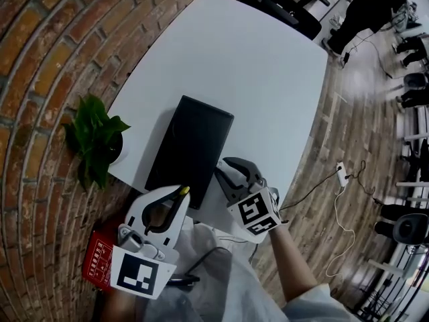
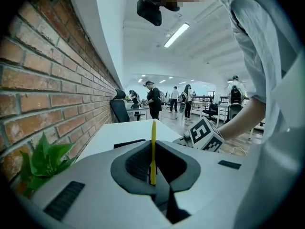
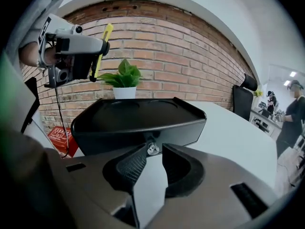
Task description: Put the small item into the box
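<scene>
A closed black box (image 1: 191, 149) lies on the white table (image 1: 248, 59). In the head view my left gripper (image 1: 179, 194) hovers just short of the box's near end, shut on a thin yellow item (image 1: 182, 190). The left gripper view has that yellow item (image 2: 153, 149) standing upright between the pads. From the right gripper view, the left gripper (image 3: 97, 46) hangs above the box (image 3: 138, 120) with the item. My right gripper (image 3: 151, 152) stands open at the box's front wall, its tips on either side of a small silver latch (image 3: 152, 149). It shows at the box's near right corner (image 1: 228, 171).
A potted plant (image 1: 97, 136) stands at the table's left edge by the brick wall. A red case (image 1: 100, 260) lies on the floor below. A power strip with cables (image 1: 340, 170) lies on the floor to the right. Office chairs (image 1: 288, 9) and people stand beyond the table.
</scene>
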A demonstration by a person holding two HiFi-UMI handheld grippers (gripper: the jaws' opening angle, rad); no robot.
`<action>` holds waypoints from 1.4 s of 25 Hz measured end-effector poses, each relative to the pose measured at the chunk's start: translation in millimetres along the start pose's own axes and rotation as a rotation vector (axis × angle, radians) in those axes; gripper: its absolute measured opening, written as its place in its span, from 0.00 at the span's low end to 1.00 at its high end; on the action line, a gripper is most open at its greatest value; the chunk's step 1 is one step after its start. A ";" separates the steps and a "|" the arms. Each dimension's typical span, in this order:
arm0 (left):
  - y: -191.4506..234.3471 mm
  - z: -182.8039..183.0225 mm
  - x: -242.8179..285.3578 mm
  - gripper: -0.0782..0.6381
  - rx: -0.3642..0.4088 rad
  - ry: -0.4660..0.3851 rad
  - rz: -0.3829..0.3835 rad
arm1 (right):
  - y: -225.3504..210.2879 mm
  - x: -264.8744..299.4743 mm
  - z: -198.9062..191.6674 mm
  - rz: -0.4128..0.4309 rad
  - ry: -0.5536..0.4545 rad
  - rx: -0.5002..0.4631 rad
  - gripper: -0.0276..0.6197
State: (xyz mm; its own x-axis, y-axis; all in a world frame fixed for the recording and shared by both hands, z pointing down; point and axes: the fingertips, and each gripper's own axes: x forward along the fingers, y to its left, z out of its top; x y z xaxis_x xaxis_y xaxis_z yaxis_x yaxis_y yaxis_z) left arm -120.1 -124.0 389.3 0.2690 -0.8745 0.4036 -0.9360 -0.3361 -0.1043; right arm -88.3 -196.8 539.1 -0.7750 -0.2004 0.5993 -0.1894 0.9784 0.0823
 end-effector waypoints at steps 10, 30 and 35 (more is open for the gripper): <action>0.6 -1.9 -0.8 0.16 0.001 -0.001 -0.001 | 2.7 3.9 -3.7 -0.009 -0.012 0.039 0.18; -24.3 8.4 17.9 0.16 0.037 -0.025 -0.080 | -10.8 -35.5 -35.8 -0.082 0.018 0.116 0.17; -37.5 15.3 24.7 0.16 0.053 -0.038 -0.114 | -15.4 -49.6 -44.8 -0.112 0.021 0.138 0.17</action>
State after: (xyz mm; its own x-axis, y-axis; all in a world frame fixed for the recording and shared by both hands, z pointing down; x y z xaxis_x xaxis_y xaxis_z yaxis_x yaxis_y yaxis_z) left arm -74.8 -138.4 389.3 0.3824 -0.8417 0.3811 -0.8858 -0.4514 -0.1081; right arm -20.0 -199.6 543.8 -0.7319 -0.3052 0.6093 -0.3557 0.9337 0.0404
